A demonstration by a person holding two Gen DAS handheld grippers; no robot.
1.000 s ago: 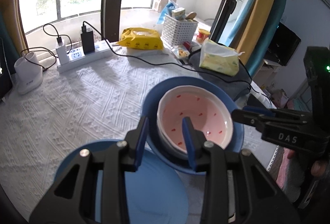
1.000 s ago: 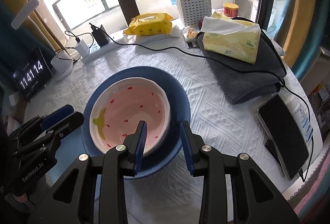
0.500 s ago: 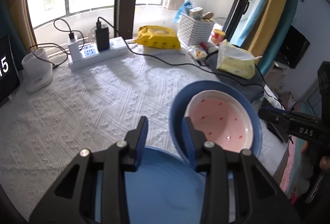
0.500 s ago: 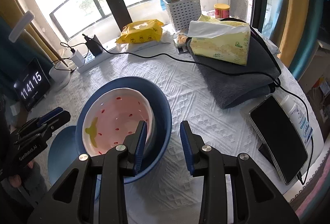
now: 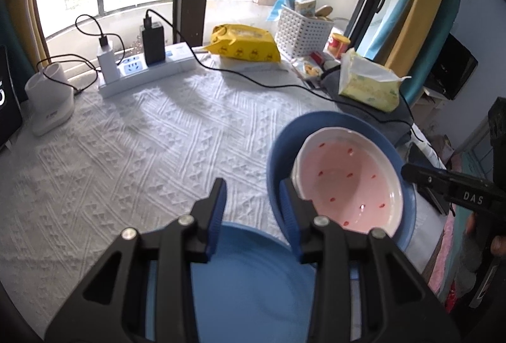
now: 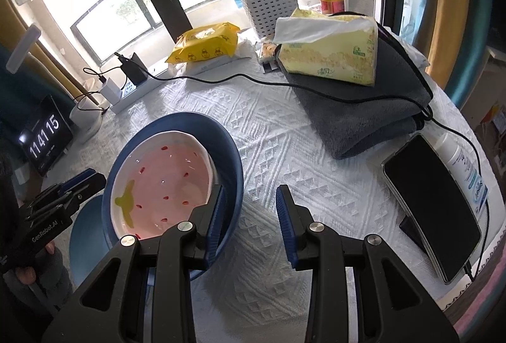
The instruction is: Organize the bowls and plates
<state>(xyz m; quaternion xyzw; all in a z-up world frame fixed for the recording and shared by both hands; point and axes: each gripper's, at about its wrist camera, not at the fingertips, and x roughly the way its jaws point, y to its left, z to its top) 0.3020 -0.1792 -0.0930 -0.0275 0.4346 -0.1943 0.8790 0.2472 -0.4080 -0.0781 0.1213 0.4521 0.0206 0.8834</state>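
The blue bowl (image 6: 232, 159) with the pink bowl (image 6: 164, 181) nested in it sits tilted near the table (image 5: 126, 153) front edge, beside a blue plate (image 5: 253, 289); bare cloth lies beyond. The left gripper (image 5: 253, 207) and right gripper (image 6: 249, 210) angle downward, each with jaws parted astride the blue bowl's rim, pads apparently not pressing.

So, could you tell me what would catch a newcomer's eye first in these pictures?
Most striking is the pink bowl with red specks, nested inside a dark blue bowl on the white tablecloth. Beside it, at the near edge, lies a light blue plate, with both grippers' jaws standing open over the dishes. Behind, a yellow tissue pack sits on a folded grey towel.
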